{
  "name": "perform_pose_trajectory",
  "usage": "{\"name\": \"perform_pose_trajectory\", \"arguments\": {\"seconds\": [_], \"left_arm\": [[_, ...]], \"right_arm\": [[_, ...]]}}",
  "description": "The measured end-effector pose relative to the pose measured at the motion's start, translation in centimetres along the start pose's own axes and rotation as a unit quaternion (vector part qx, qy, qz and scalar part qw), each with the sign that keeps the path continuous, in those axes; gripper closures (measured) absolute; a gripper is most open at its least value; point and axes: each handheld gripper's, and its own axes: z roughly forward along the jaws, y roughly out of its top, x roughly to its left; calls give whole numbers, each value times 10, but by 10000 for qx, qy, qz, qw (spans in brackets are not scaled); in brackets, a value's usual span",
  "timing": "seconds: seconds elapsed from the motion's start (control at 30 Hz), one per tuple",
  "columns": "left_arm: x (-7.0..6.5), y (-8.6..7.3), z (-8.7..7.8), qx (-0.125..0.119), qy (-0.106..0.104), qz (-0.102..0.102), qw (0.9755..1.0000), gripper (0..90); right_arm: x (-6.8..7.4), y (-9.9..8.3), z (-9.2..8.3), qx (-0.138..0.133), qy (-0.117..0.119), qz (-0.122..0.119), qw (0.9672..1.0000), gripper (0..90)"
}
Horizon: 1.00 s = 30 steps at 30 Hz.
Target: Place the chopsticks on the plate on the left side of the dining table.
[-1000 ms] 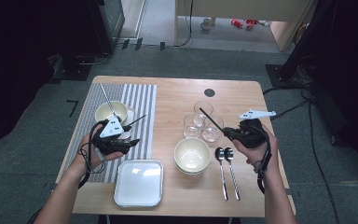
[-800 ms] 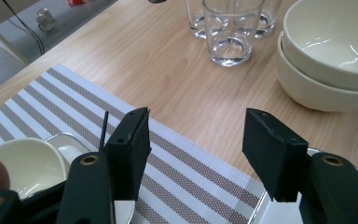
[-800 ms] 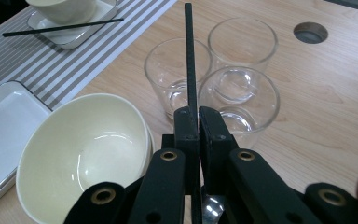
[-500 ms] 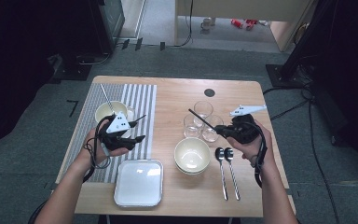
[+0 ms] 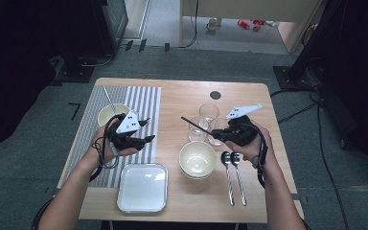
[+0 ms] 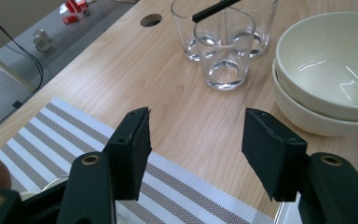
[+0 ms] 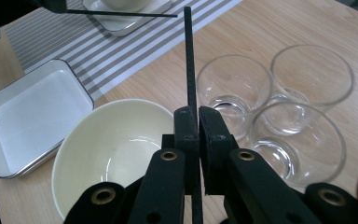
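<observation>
My right gripper (image 5: 219,136) is shut on a thin black stick (image 5: 197,125) and hovers just right of three clear glasses (image 5: 209,115). In the right gripper view the stick (image 7: 189,60) rises straight up from between the closed jaws (image 7: 198,113), over the glasses (image 7: 223,88) and the cream bowls (image 7: 107,144). My left gripper (image 5: 148,130) is held above the right edge of the striped placemat (image 5: 146,103). Its jaws (image 6: 196,140) stand open with nothing between them. The stick's tip (image 6: 209,9) shows above the glasses (image 6: 223,51).
Two stacked cream bowls (image 5: 199,159) sit at the table's middle, with two spoons (image 5: 233,175) to their right. A white square tray (image 5: 143,188) lies at the front. A small bowl with a pale stick in it (image 5: 109,113) stands on the placemat, far left.
The right gripper has carried the black stick leftward, its tip now past the glasses. The left gripper has drifted right and away from the person. Both jaws look unchanged.
</observation>
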Motion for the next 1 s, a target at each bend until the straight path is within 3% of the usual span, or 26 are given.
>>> {"name": "perform_pose_trajectory", "arguments": {"seconds": [0.23,0.67,1.0], "left_arm": [[-4,8,7,7,-72,129,9999,423],[-14,25,19,-46,-224,347,9991,437],[-20,30,26,-37,-278,492,9984,460]], "right_arm": [[6,12,8,93,269,-151,9995,872],[20,30,20,247,529,-471,9972,872],[29,36,27,336,706,-669,9947,872]]}}
